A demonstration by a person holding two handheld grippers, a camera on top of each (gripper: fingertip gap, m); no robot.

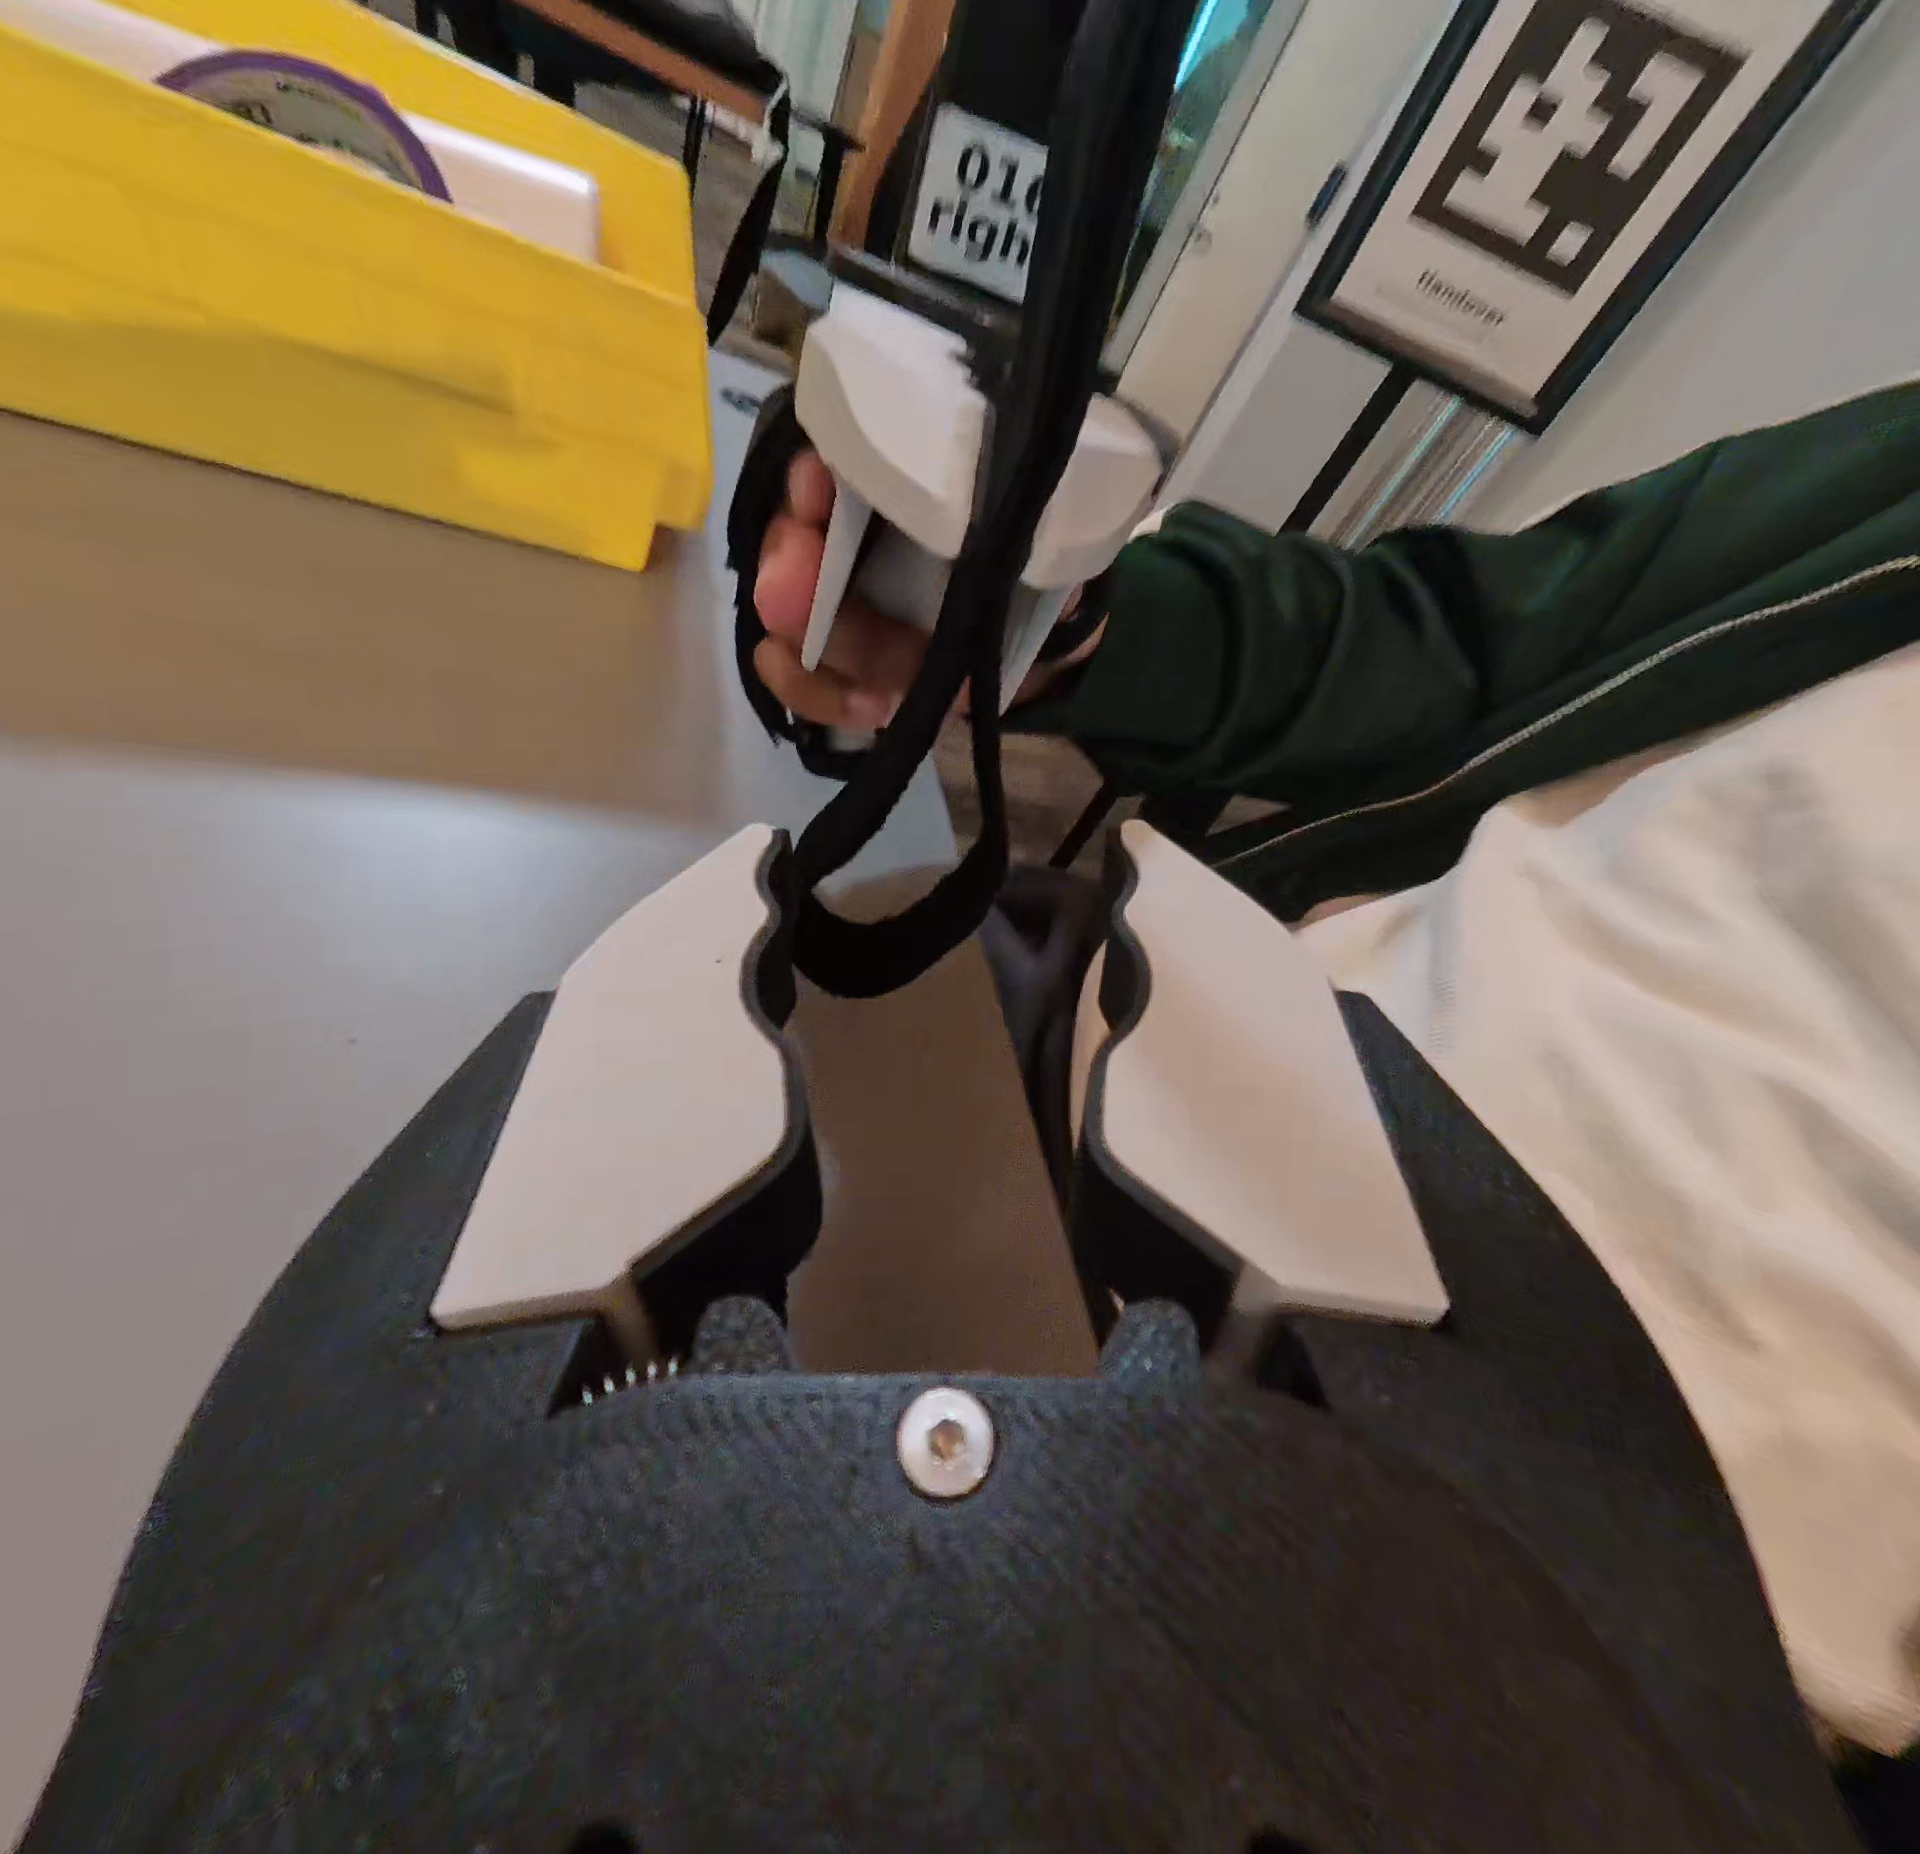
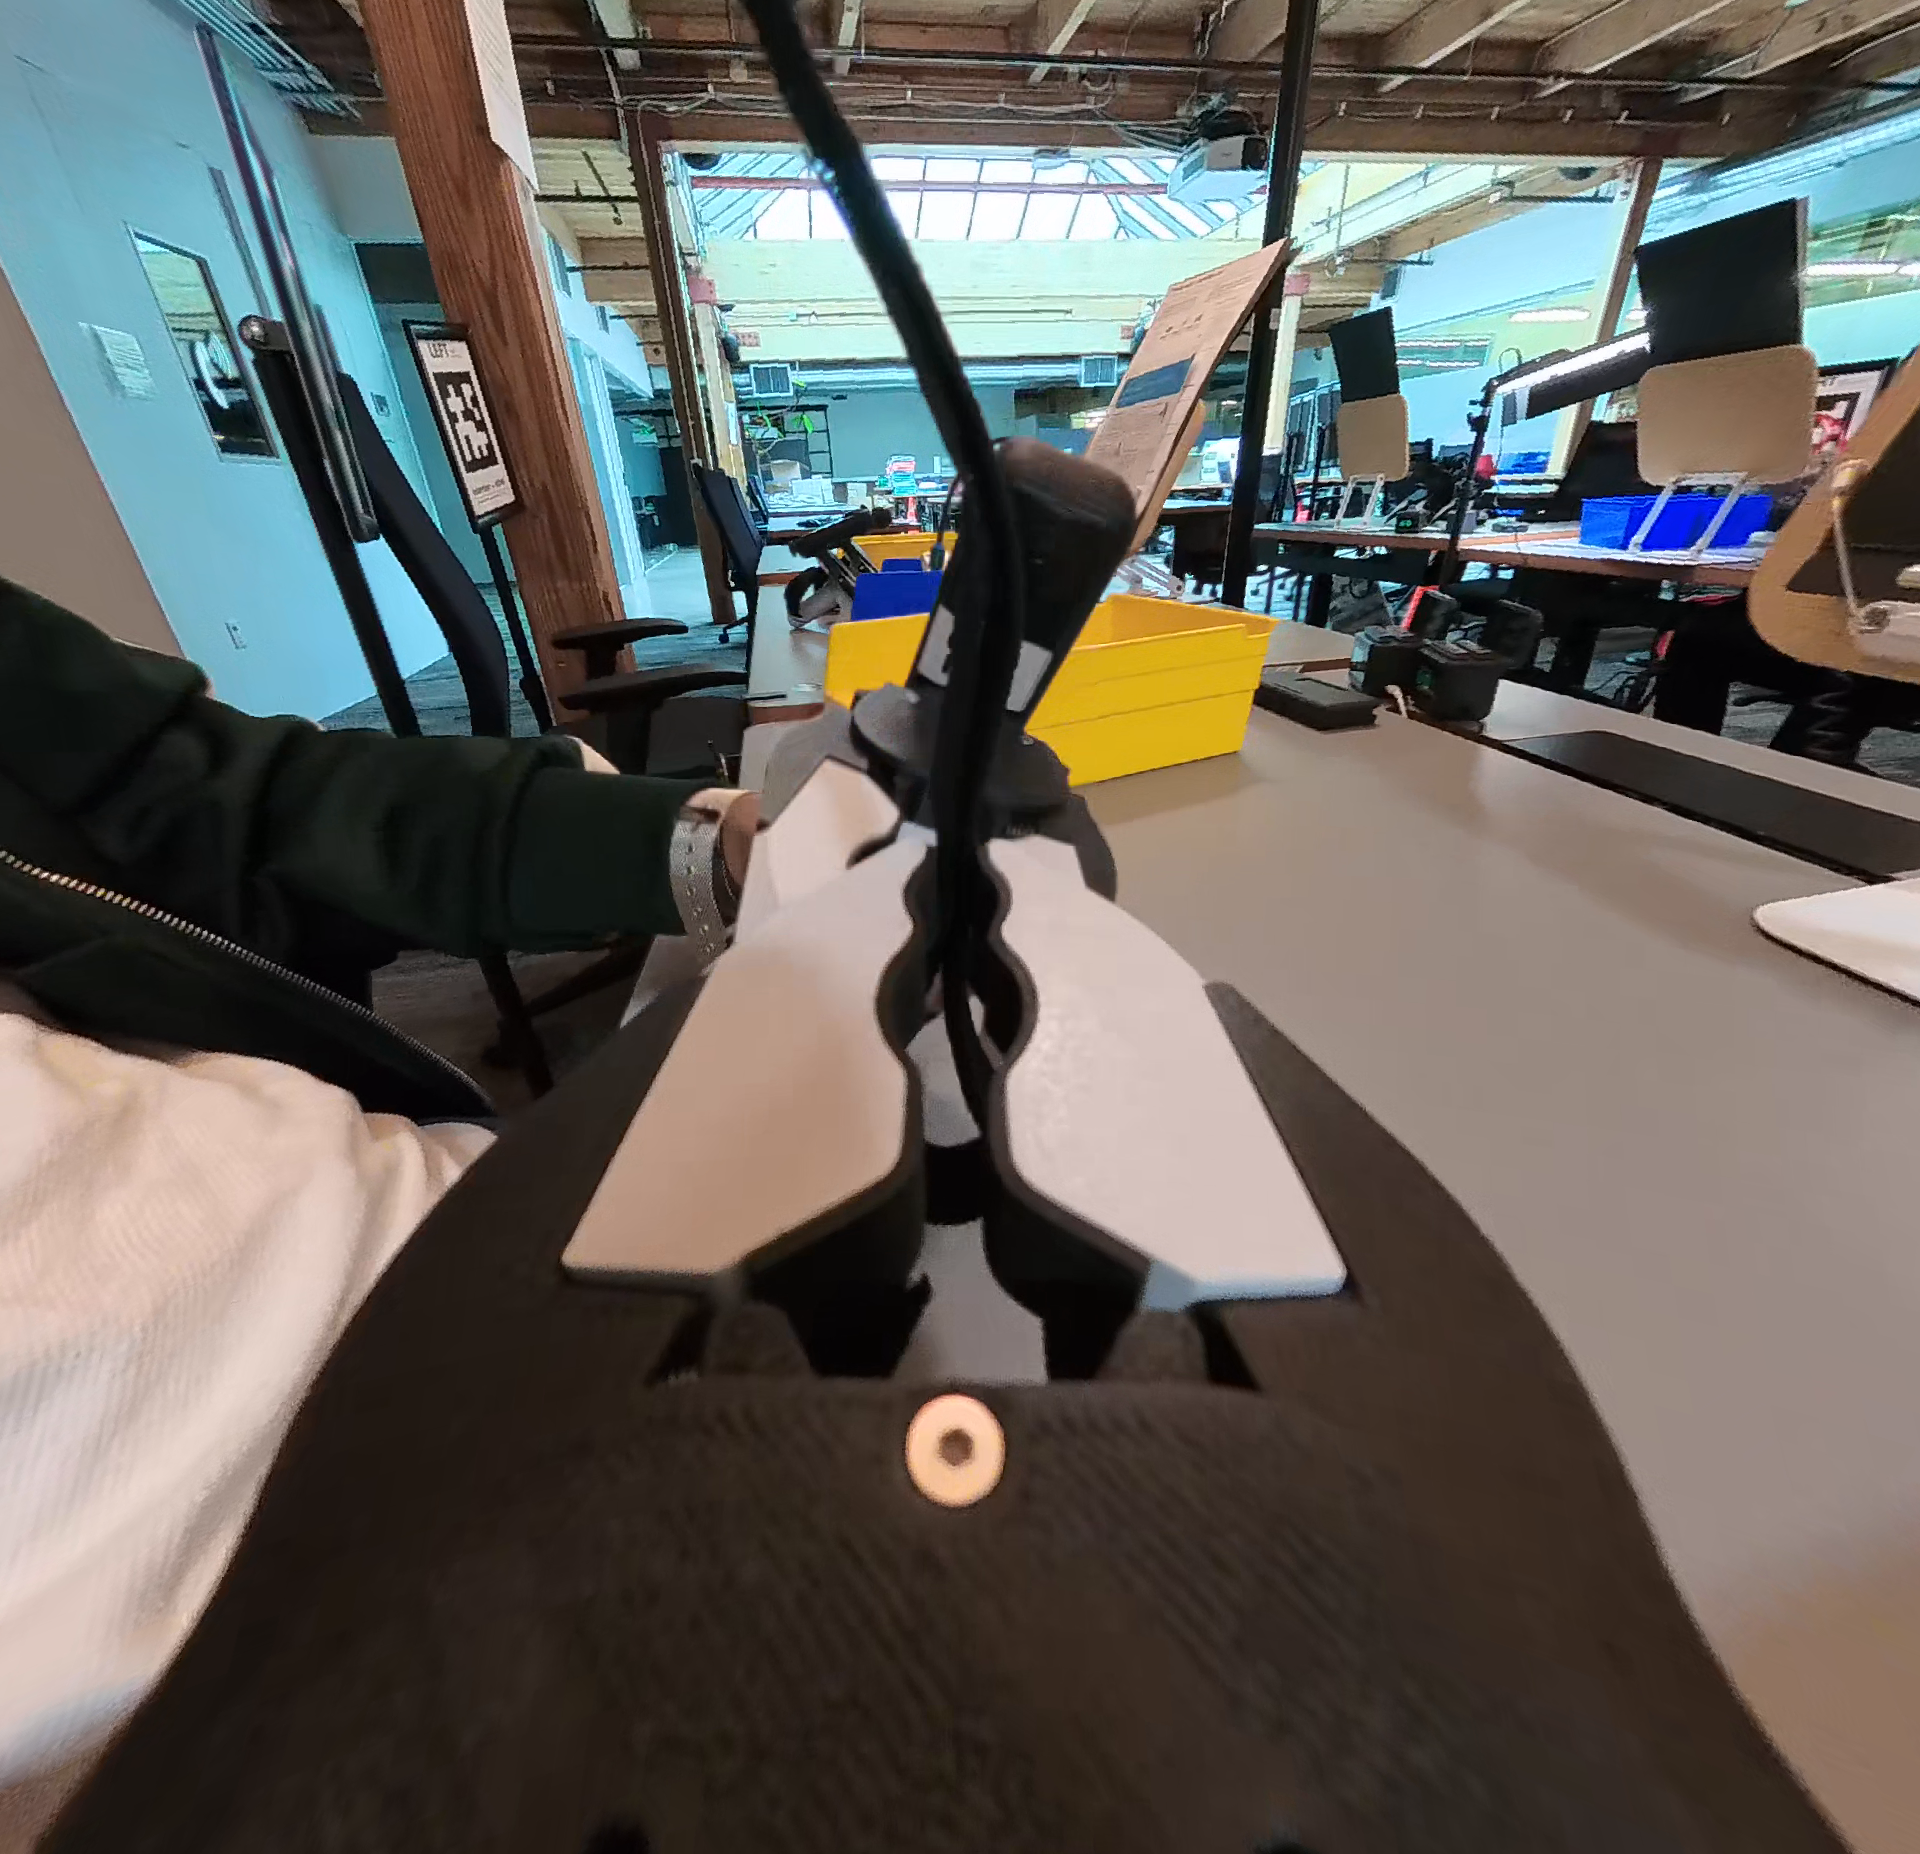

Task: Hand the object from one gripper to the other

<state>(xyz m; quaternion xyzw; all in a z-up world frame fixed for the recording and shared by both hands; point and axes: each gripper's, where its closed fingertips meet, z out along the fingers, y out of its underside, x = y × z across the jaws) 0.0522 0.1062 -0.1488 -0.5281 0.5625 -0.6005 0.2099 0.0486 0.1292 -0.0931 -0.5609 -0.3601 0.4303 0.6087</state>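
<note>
While the handover is only partly done, the black cord sits pinched between the narrow-set fingers of the right gripper, strands running up out of frame at 12 o'clock. In the left wrist view the cord's bottom loop hangs between the fingertips of the left gripper, touching the pad at 9 o'clock. That gripper's fingers stand wide apart, gripping nothing. Judged done: giver holds, receiver is lined up around the loop. Left to do: left fingers close on the cord, right fingers let go, grippers part. The person's hand grips the right gripper's handle above the grey table. Writing: a white label on the right gripper's body at 12 o'clock, and a framed black-and-white marker sign at 1 o'clock with a caption; text not transcribed. No brand is readable. Yellow bin at 10 o'clock holds a purple tape roll.
</note>
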